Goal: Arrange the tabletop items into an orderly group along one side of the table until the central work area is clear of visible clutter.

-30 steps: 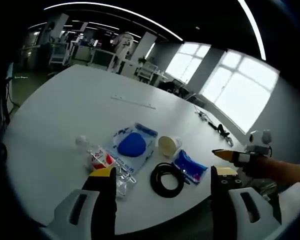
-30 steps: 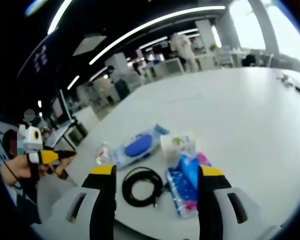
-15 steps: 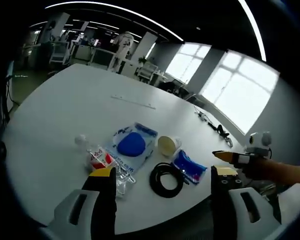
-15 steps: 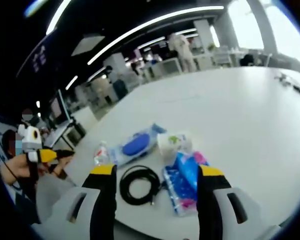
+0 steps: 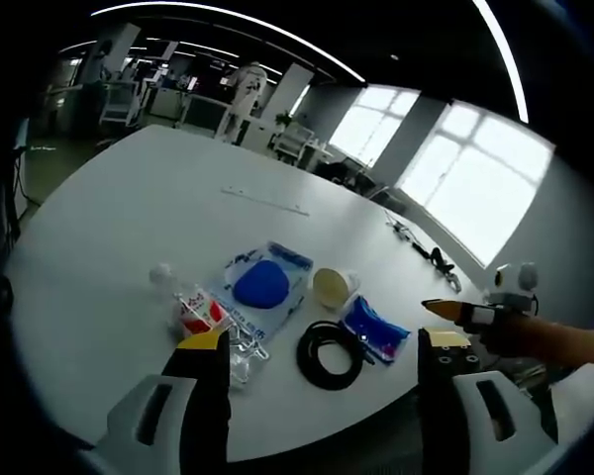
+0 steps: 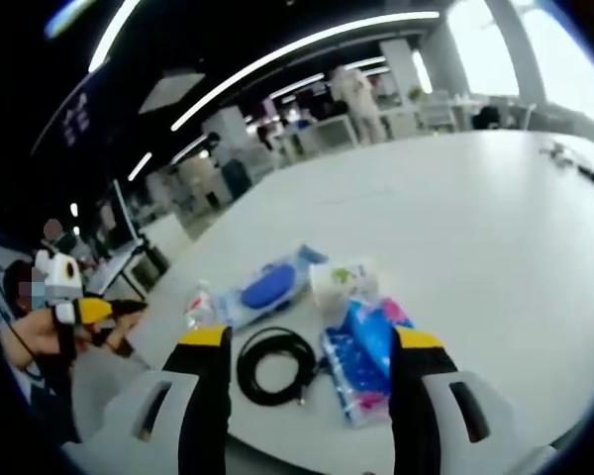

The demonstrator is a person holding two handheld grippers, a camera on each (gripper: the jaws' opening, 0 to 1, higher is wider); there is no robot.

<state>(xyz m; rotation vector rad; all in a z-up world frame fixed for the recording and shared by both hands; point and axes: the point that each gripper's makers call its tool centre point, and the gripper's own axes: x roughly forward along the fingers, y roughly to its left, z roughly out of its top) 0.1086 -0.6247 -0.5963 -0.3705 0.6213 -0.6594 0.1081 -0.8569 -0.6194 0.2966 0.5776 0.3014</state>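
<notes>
A black cable coil [image 5: 329,354] lies on the white counter [image 5: 129,218]. Beside it lies a plastic bottle [image 5: 193,315], its cap pointing away from the coil. A cup [image 5: 334,286] lies just past the coil. The left gripper [image 5: 322,346] and right gripper [image 6: 307,341] both have fingers wide open, holding nothing.
</notes>
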